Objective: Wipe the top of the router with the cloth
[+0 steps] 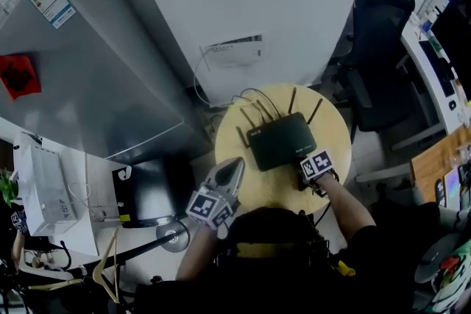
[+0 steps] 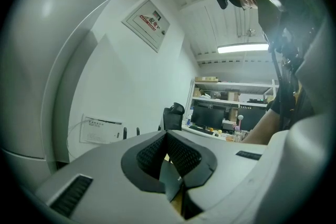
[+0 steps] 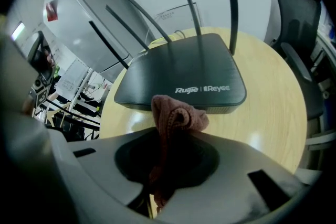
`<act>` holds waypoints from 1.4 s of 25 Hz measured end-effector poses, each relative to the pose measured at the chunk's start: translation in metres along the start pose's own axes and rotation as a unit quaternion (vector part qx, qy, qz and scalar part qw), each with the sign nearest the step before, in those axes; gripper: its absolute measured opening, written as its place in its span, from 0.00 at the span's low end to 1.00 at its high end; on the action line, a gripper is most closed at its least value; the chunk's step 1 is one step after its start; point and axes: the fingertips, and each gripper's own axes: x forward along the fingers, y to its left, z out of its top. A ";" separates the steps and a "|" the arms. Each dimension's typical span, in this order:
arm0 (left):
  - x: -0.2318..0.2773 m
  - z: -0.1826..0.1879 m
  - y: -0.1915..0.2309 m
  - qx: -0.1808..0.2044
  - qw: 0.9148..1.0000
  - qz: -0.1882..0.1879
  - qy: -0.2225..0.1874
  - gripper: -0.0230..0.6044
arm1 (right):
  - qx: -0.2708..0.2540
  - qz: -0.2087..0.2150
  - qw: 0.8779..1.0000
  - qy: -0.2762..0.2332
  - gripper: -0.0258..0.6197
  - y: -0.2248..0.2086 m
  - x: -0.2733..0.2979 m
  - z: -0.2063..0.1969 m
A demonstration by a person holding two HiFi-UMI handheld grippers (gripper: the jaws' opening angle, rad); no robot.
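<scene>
Right claw (image 3: pixel 169 136) pinching soft, limp cloth (image 3: pixel 178 115) mid-fold, bunch sticking out near router (image 3: pixel 184 71). Router probably light, sliding easily on table (image 3: pixel 273 113). Left claw (image 2: pixel 167 136) closed, holding nothing.

One router (image 1: pixel 280 143), one cloth (image 3: pixel 179 116), one round table (image 1: pixel 336 137), one chair (image 1: pixel 380 59).

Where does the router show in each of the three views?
Head view: router at centre, on the round table.
Left gripper view: its body is not in it.
Right gripper view: router at centre, just beyond the cloth.
Shared landmark: the white wall panel, in all three.
</scene>
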 end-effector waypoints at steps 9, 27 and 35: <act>-0.005 0.003 0.004 0.026 1.000 0.000 -0.003 0.03 | -0.059 -0.048 0.997 0.015 0.14 0.029 0.013 0.001; -0.047 0.007 0.021 0.024 0.998 0.049 -0.017 0.03 | -0.127 -0.063 0.989 0.054 0.14 0.087 0.036 0.004; -0.053 0.004 0.019 0.021 0.996 0.081 -0.023 0.03 | -0.149 -0.028 0.987 0.060 0.14 0.104 0.038 0.005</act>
